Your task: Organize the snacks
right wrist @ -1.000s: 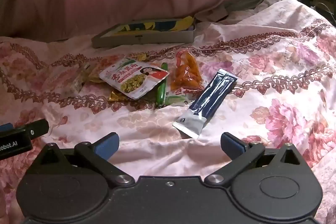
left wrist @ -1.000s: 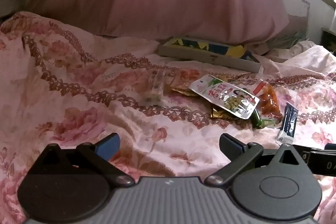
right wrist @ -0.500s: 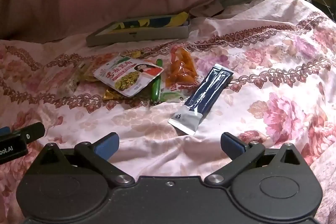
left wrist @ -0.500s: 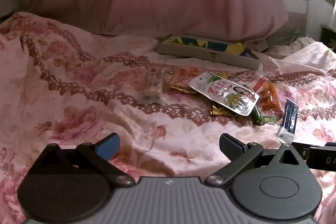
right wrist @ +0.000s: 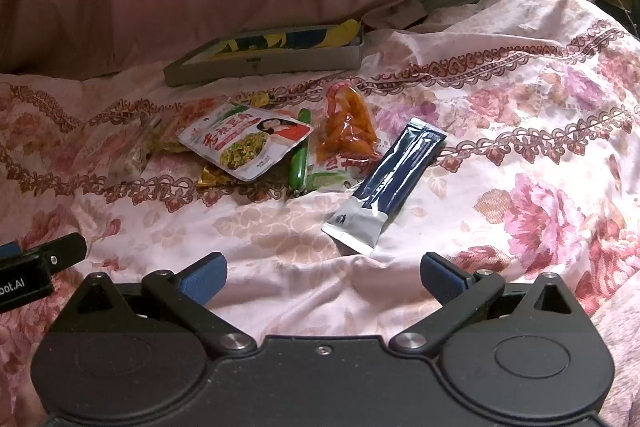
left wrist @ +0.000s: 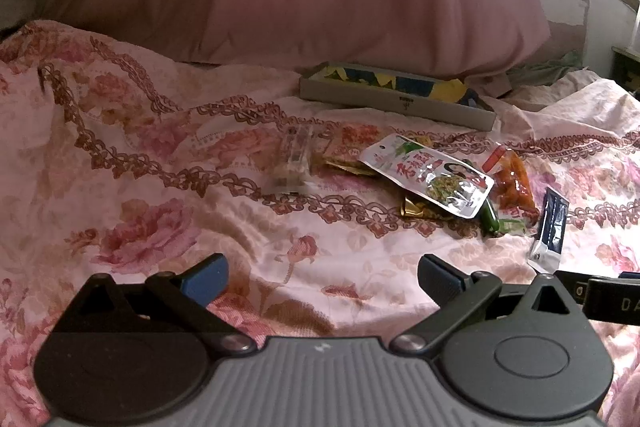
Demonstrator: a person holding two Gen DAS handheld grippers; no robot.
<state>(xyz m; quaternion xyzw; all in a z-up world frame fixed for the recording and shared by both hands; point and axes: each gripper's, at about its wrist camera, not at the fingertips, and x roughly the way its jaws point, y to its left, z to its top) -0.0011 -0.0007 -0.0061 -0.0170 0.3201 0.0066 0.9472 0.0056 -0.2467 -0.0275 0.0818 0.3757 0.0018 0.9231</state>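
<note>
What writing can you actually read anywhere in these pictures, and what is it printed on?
"bot.AI", cut off at the edge: on the left gripper body, seen from the right camera.
"DA", cut off: on the right gripper body, seen from the left camera.
Red characters on the white snack pouch: too blurred to read.
Small dark mark on the grey box: unreadable.

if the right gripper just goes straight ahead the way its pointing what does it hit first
Probably the dark blue sachet: its pale near end lies just beyond the open right gripper, roughly on its centre line. Only bare floral bedspread lies between them. Depth is uncertain, so it might touch the bedspread first.
</note>
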